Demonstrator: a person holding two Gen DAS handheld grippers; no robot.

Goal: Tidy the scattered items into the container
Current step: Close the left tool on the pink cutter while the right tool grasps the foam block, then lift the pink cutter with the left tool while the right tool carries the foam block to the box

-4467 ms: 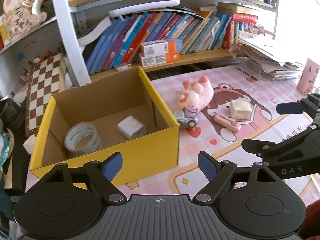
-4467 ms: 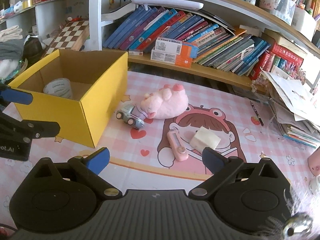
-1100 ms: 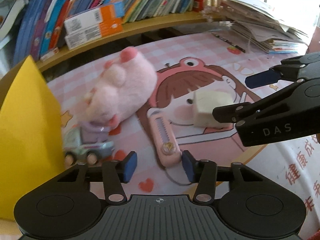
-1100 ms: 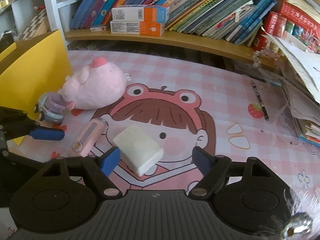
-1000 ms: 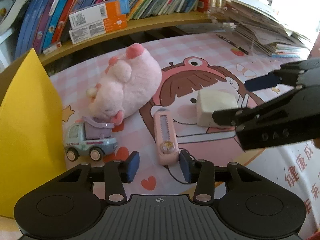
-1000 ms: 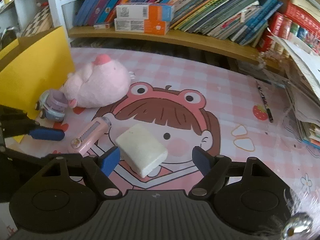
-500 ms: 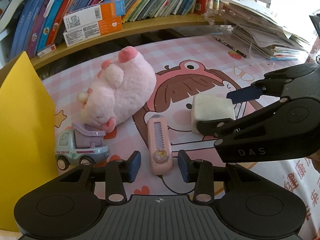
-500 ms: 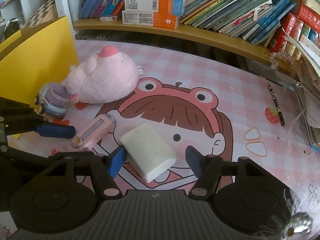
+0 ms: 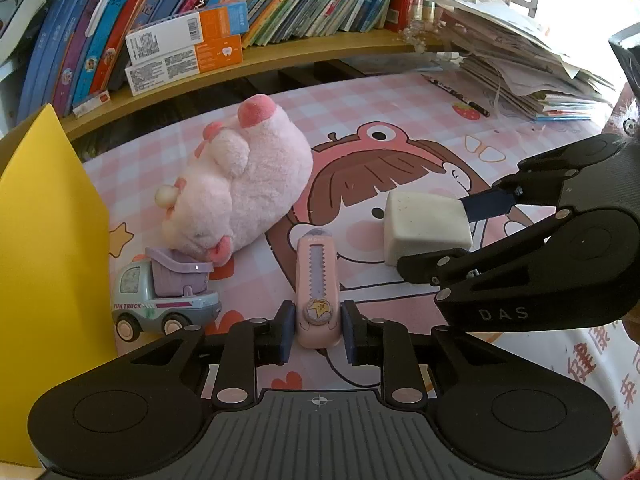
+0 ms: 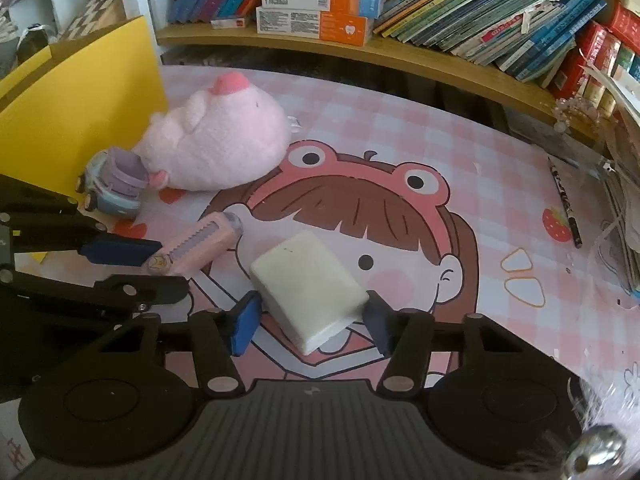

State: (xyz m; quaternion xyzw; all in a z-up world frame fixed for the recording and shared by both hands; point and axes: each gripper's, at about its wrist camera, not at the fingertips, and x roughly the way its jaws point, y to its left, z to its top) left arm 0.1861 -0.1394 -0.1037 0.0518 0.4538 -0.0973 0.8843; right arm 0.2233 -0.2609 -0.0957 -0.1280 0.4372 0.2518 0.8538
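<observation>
Through the left wrist camera I see my left gripper with its blue pads either side of the near end of the slim pink plastic utility knife; its jaws have just been closing and the pads sit against the knife's sides, so I read it as clamped on it; the knife lies flat on the pink checked cartoon mat; left of the gripper stand a small pastel toy truck and the yellow cardboard box wall; ahead lies a pink plush pig.

Through the right wrist camera my right gripper straddles the cream rectangular foam block resting on the mat; the jaws have just been closing, and the pads meet the block's near corners, gripping it; the left gripper sits to its left.
</observation>
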